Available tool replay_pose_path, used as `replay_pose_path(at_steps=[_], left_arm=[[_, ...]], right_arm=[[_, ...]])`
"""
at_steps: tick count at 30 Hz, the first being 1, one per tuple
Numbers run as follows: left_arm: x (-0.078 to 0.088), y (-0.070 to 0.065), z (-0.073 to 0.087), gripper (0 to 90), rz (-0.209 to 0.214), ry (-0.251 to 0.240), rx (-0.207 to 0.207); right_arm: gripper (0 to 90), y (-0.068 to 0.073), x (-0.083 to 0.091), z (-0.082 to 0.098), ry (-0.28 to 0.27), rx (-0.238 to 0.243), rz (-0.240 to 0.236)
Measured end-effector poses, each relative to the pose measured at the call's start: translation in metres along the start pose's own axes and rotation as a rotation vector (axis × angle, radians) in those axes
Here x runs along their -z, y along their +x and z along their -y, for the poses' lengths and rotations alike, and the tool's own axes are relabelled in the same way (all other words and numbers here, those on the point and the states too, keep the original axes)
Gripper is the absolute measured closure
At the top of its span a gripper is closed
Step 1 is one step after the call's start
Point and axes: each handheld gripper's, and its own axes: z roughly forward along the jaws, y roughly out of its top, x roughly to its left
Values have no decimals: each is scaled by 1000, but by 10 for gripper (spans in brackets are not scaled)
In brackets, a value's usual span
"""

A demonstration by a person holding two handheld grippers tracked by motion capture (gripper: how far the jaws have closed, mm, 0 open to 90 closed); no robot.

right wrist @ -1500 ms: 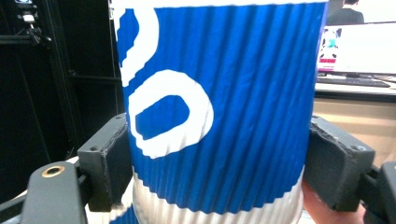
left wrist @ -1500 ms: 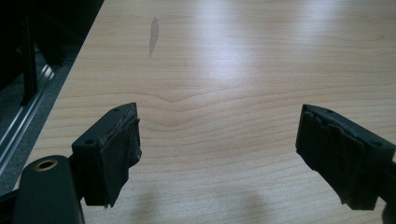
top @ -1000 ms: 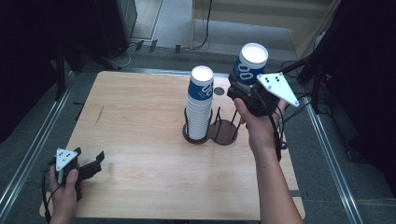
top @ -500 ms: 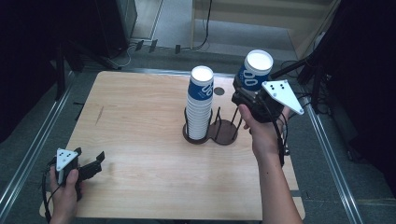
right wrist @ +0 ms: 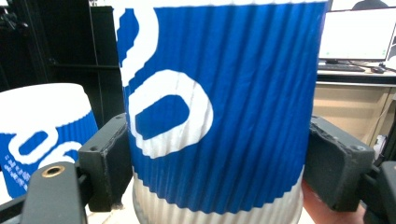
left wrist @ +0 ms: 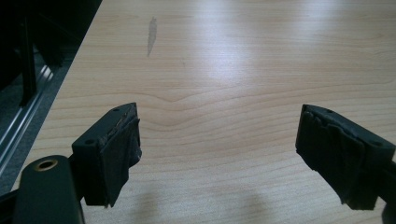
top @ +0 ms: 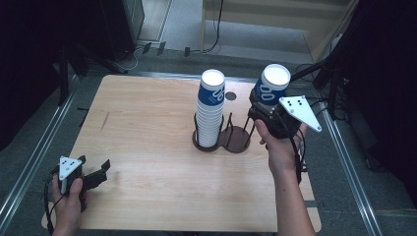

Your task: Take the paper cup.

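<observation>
- Your right gripper (top: 265, 105) has its jaws pinching a blue ribbed paper cup with white lettering (top: 272, 83), turned bottom-up, its white base facing the ceiling; in the right gripper view the pads press both sides of the cup (right wrist: 219, 112).
- You hold that cup in the air above the far right part of the light wooden table (top: 147, 147), just right of the tall stack of matching blue paper cups (top: 210, 110).
- The stack stands in the left ring of a dark two-ring wire cup holder (top: 223, 137) near the middle of the table; the right ring (top: 238, 139) looks empty.
- The step in hand, as I judge it: carrying a single cup, either for the free ring or for the top of the stack. I cannot tell which.
- Next you need to centre the cup over its target, keep it upright, lower it straight, and only then loosen the grip.
- Your left gripper (left wrist: 219, 154) rests near the near left corner, jaws spread over bare wood, holding nothing.
</observation>
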Motion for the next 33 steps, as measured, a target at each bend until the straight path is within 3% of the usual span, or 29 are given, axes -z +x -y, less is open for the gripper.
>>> replay_pose_path(at_steps=[22, 33], left_arm=[[0, 0, 0, 147, -1, 2, 0], [0, 0, 0, 146, -2, 2, -1]], right_arm=[[189, -7, 14, 45, 56, -9, 14], [189, -9, 19, 59, 71, -6, 20]])
